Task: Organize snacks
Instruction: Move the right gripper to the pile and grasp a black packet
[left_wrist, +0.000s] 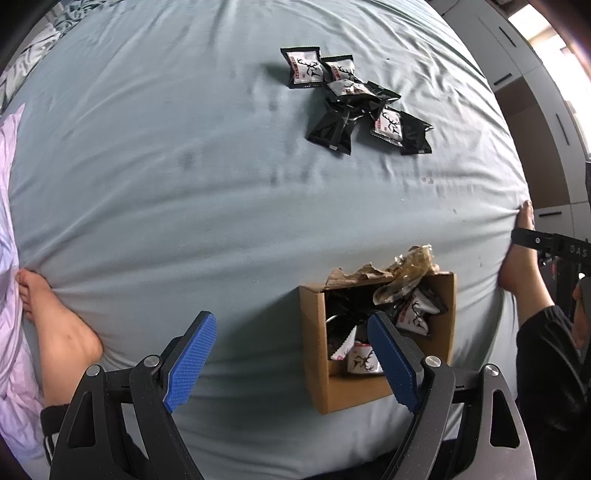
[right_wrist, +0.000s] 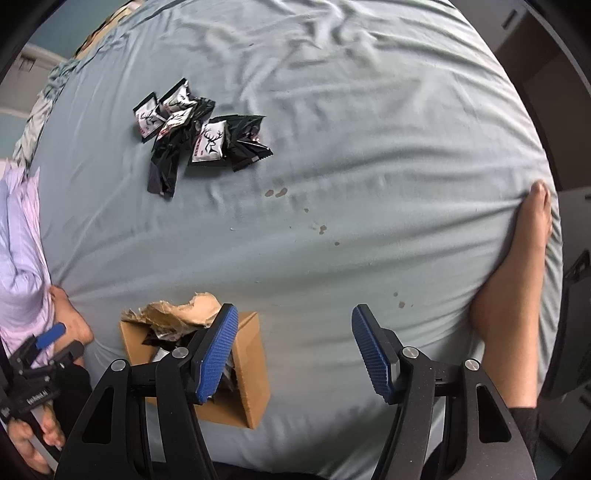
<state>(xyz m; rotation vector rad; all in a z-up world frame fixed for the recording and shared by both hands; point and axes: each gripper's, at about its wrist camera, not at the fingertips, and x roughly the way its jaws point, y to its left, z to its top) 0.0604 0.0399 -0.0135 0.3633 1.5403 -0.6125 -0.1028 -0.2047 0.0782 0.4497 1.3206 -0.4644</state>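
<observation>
Snack packets (left_wrist: 352, 103): about six loose; one cardboard box (left_wrist: 369, 391)

I take the open brown cardboard box (left_wrist: 376, 343) as my mark. Torn brown paper and crinkly clear wrap (left_wrist: 391, 275) stick up at its far edge, so that side of the way in is partly blocked. Black and white snack packets (left_wrist: 413, 314) already fill much of the inside. Beyond the box, the pale blue bed sheet (left_wrist: 207, 192) lies bare up to the pile of black snack packets (left_wrist: 354, 99) well past it. A bare foot (left_wrist: 55, 332) presses the sheet to the box's left, another bare foot (right_wrist: 517, 295) to its right.
</observation>
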